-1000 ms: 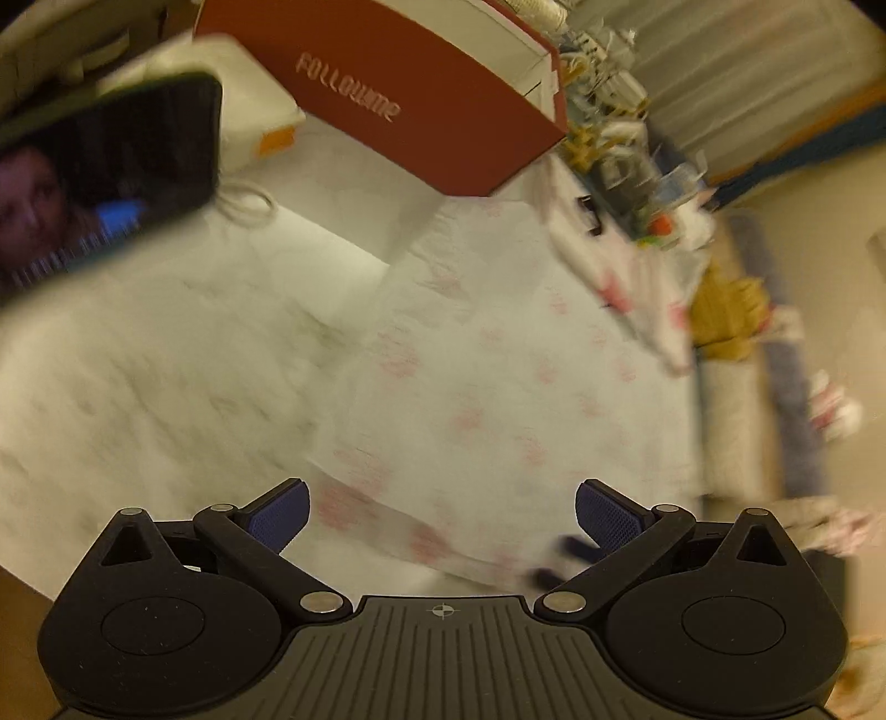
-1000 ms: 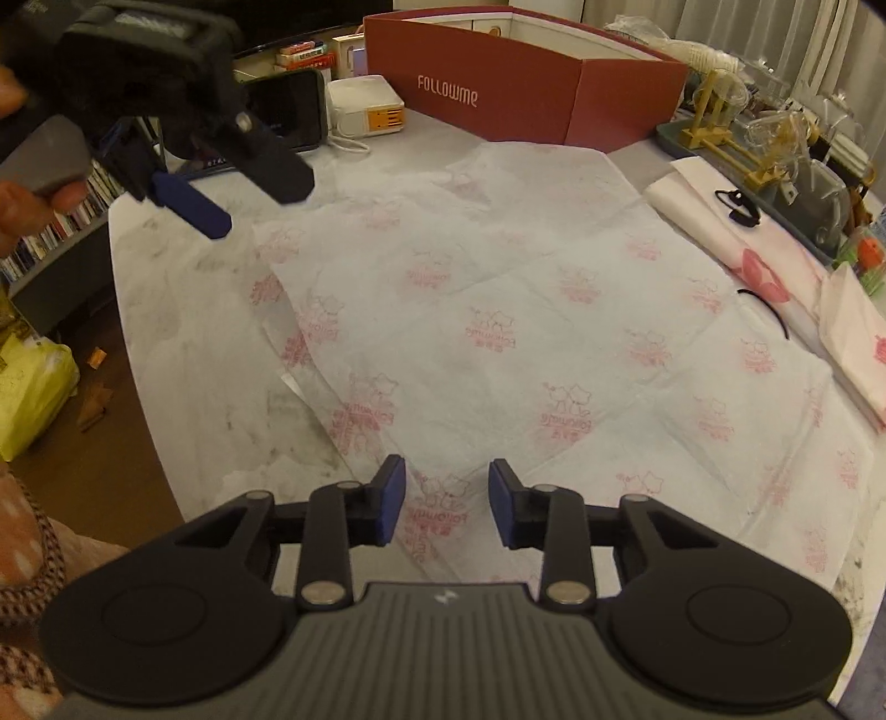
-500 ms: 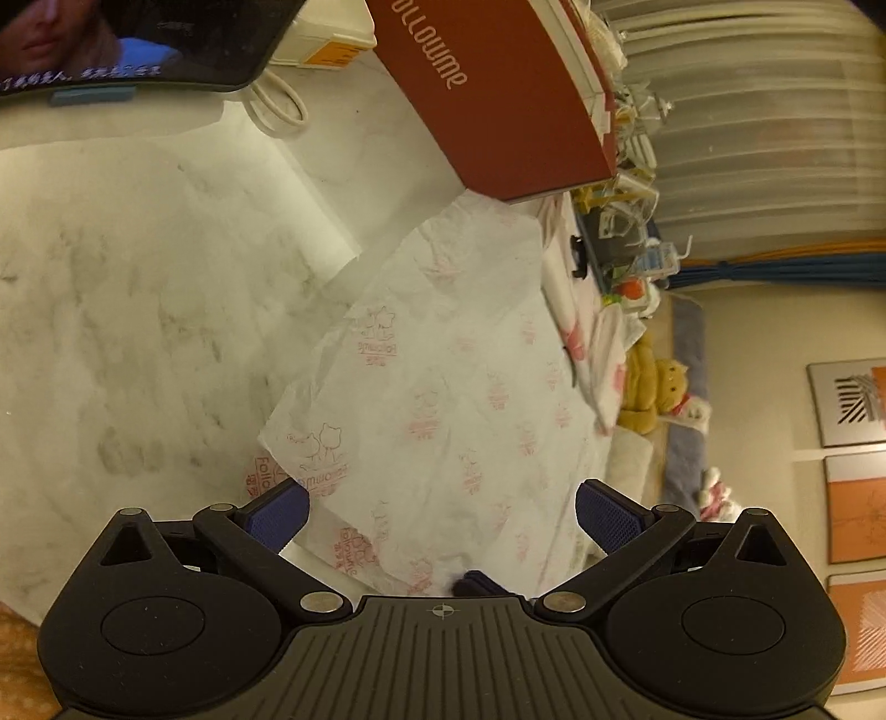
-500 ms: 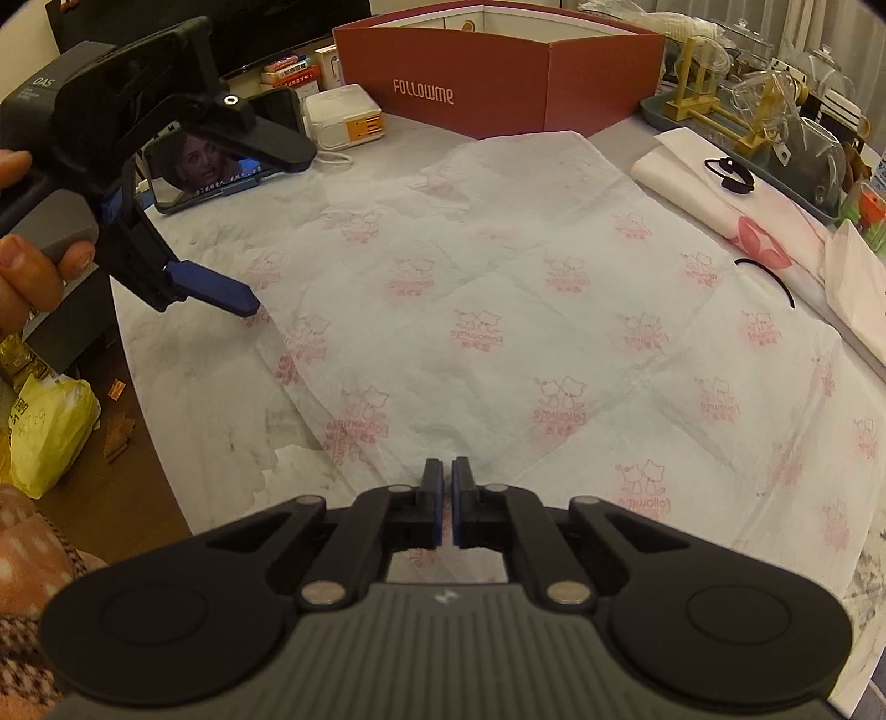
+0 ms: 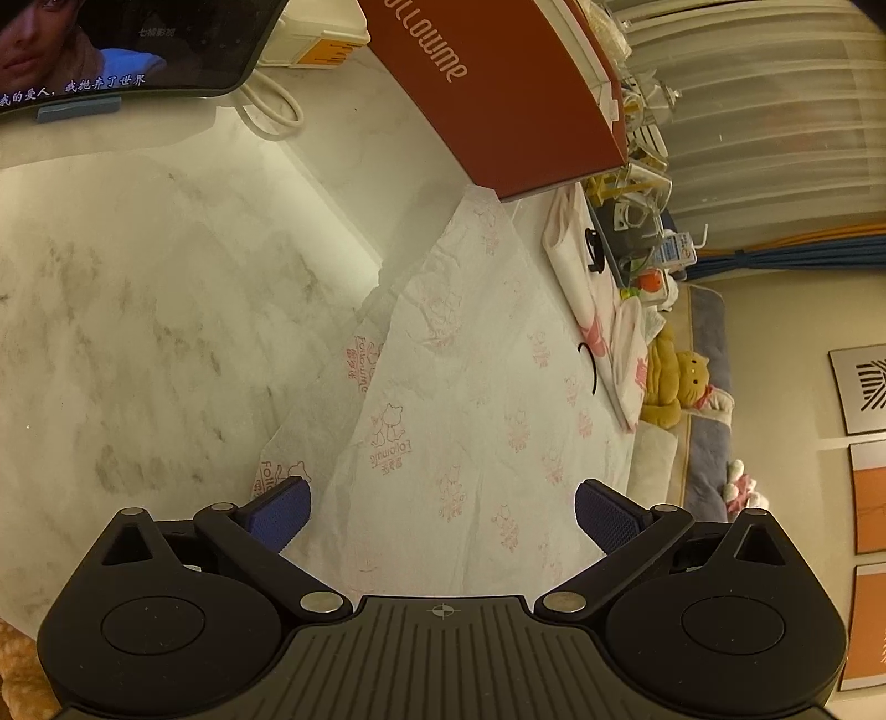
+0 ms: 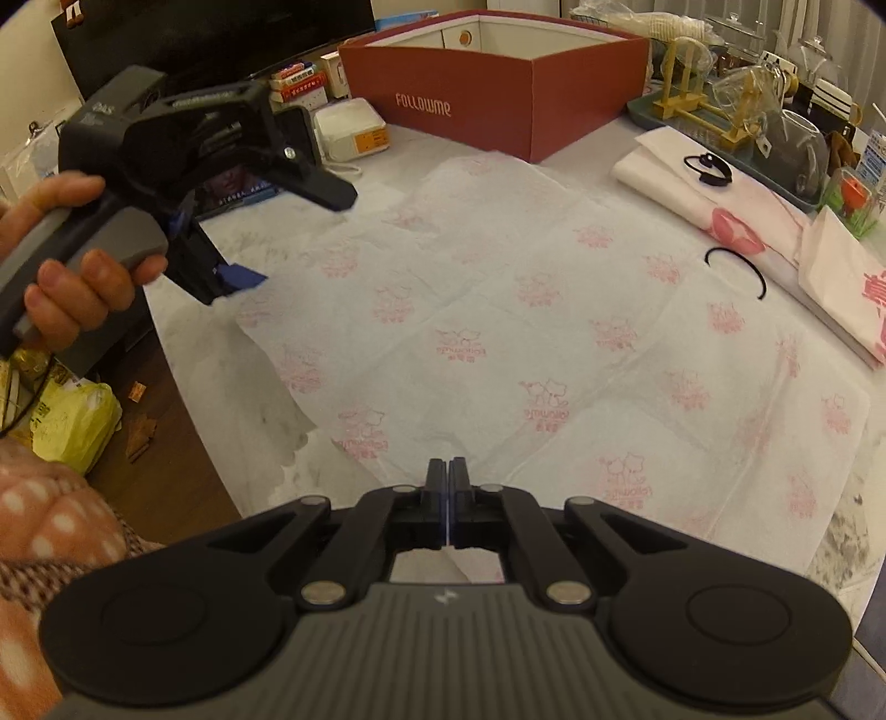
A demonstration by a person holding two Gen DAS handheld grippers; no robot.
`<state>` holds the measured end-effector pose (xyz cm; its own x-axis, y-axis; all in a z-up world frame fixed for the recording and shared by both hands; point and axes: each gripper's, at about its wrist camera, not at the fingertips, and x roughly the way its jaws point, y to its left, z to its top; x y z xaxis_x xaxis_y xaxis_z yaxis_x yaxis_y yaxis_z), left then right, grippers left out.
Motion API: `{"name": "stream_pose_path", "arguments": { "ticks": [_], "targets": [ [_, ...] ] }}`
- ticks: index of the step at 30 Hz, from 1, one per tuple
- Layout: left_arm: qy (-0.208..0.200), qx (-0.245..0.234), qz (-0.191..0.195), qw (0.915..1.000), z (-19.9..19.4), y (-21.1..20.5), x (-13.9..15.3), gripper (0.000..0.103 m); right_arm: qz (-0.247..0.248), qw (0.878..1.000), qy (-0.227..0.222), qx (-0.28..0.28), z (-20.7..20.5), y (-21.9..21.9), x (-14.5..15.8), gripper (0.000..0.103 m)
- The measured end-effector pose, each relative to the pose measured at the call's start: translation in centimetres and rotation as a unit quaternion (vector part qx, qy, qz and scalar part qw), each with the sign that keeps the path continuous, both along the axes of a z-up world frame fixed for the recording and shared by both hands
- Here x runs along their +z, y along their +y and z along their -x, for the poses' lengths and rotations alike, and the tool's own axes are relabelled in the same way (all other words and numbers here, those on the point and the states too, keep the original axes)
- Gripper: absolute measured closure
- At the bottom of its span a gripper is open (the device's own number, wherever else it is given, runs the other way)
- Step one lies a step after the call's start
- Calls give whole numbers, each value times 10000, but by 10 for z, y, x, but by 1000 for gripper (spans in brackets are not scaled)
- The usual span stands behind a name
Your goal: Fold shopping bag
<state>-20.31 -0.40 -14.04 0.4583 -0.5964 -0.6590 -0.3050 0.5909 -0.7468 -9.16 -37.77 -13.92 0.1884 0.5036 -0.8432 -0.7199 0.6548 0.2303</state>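
A white shopping bag with pink prints lies spread on the marble table. My right gripper is shut on the bag's near edge, and white sheet shows behind its pads. In the left wrist view the bag rises toward the camera as a lifted flap. My left gripper stands open, its blue pads wide apart over the bag's left edge. In the right wrist view a hand holds the left gripper just above the bag's far left corner, not gripping it.
A red FOLLOWME box stands at the back, with a phone and a white charger to its left. Folded bags, a black hair tie and a tray of glassware lie to the right. The table edge runs at the left.
My right gripper closed on the bag's near edge and drew it up a little. My left gripper rolled and sank toward the bag's left edge, still open.
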Motion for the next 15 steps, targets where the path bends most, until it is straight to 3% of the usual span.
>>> {"name": "stream_pose_path", "arguments": {
  "ticks": [4,7,15],
  "targets": [
    [37,-93,-117,9999,4,-3,3,1,-225,9989,109,-394,-7,1,-9,103],
    [40,-132,-201,9997,11,-1,5,1,-132,9981,94,-588,-15,4,-17,103],
    [13,-114,-286,9995,18,2,6,1,-204,9985,334,-381,-10,4,-18,103]
  ]
}}
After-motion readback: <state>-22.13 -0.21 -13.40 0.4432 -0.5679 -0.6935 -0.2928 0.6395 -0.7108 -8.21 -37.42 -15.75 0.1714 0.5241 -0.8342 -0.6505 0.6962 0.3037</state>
